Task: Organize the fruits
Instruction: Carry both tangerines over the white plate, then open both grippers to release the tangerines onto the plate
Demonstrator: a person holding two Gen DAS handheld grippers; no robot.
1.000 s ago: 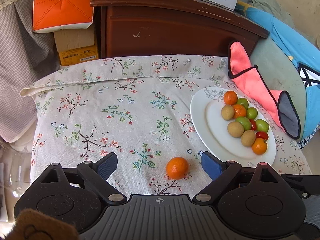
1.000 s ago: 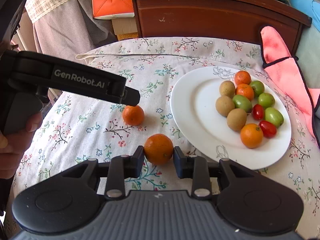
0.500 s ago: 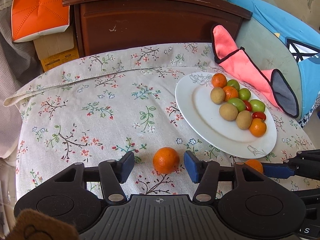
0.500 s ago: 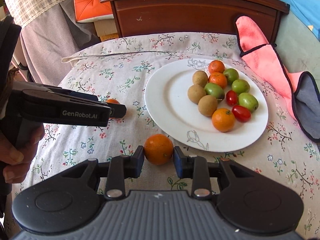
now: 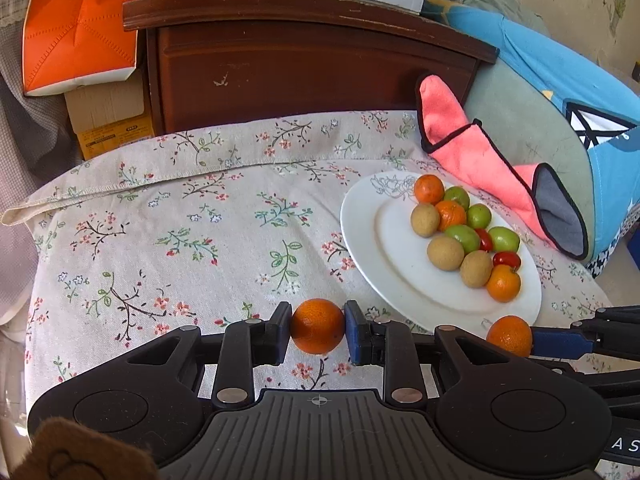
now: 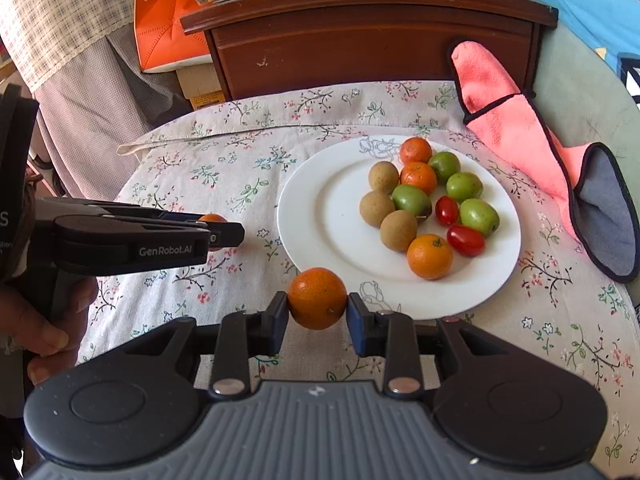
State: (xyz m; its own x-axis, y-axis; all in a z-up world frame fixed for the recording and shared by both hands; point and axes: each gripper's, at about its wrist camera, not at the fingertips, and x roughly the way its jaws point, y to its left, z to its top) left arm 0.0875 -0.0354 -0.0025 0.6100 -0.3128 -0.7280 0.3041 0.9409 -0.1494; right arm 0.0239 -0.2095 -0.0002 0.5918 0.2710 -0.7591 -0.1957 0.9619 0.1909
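Left gripper (image 5: pixel 317 332): level, low over the floral tablecloth (image 5: pixel 192 240); blue pads clamp a small round orange mandarin (image 5: pixel 317 331).
Right gripper (image 6: pixel 317 312): level; pads pinch a second mandarin (image 6: pixel 317 298) at the near rim of the white ceramic plate (image 6: pixel 320 216).
Writing: "GenRobot.AI" on the left gripper's side.

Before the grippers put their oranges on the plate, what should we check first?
1. Left gripper shut on left orange: ok.
2. Right gripper shut on right orange: ok.
3. Bare space on the plate, its left half: ok.
4. Fruit pile out of the drop spot, gathered on the plate's right: ok.
5. Left orange lifted off the floral cloth: cannot tell.
6. The grippers apart from each other: ok.
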